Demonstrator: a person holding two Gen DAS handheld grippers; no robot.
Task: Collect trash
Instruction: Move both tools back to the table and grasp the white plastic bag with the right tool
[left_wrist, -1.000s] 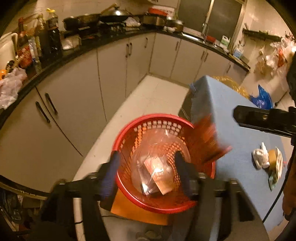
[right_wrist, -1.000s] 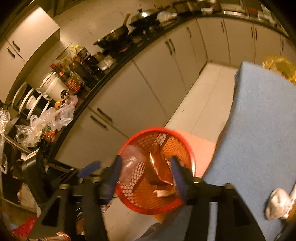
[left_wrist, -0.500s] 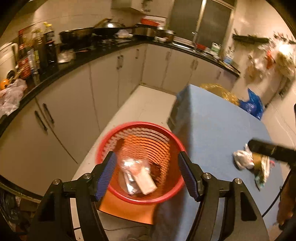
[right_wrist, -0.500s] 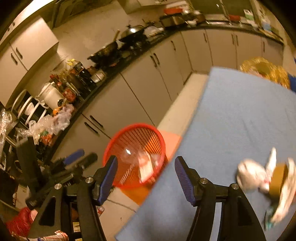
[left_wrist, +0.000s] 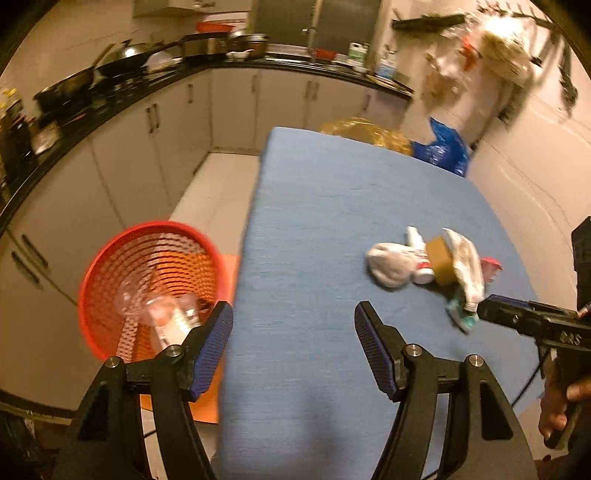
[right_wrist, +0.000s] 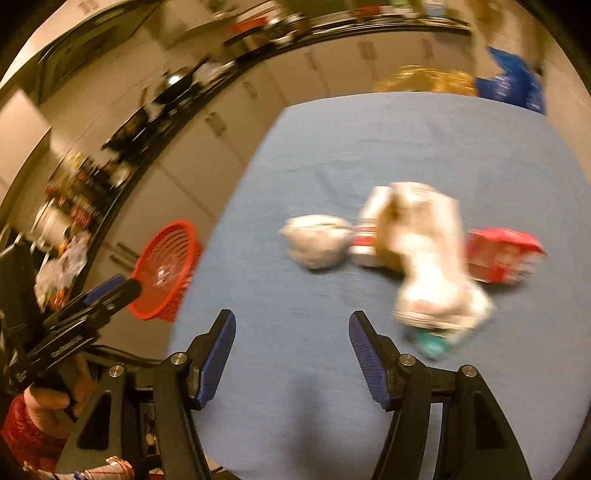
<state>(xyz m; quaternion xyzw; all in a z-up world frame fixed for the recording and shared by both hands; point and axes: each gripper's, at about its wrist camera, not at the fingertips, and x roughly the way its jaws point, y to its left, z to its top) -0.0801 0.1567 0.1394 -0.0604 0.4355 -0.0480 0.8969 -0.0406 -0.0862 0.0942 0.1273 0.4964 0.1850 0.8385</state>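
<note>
Both claws, left claw (left_wrist: 293, 328) and right claw (right_wrist: 291, 338), stood apart and empty over the blue table (left_wrist: 332, 206), freed to fetch the trash pile (right_wrist: 402, 251) lying ahead; red basket (left_wrist: 147, 280) waited beside the table's edge.

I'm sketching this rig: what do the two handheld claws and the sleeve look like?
Both the left claw and right claw are black angular frames with silver bolts and ribbed blue finger pads. A thin black cable trails from the right one. Red patterned sleeve.
</note>
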